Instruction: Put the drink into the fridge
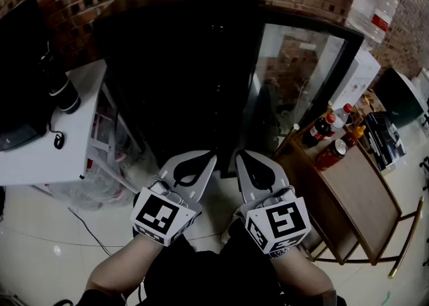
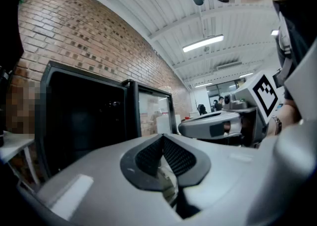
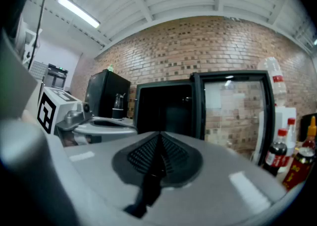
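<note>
You hold the left gripper [image 1: 204, 160] and right gripper [image 1: 244, 158] pressed together and empty, facing the fridge [image 1: 201, 63]. It is likely a ready pose, since the drink [image 1: 330, 155] stands untouched at the table's [image 1: 355, 197] far edge.

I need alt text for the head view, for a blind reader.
The left gripper and right gripper, both shut and empty, point at a dark fridge with its glass door open; drink bottles stand on a wooden table at right.

Head view looks down; gripper views face fridge [image 1: 181, 76].
</note>
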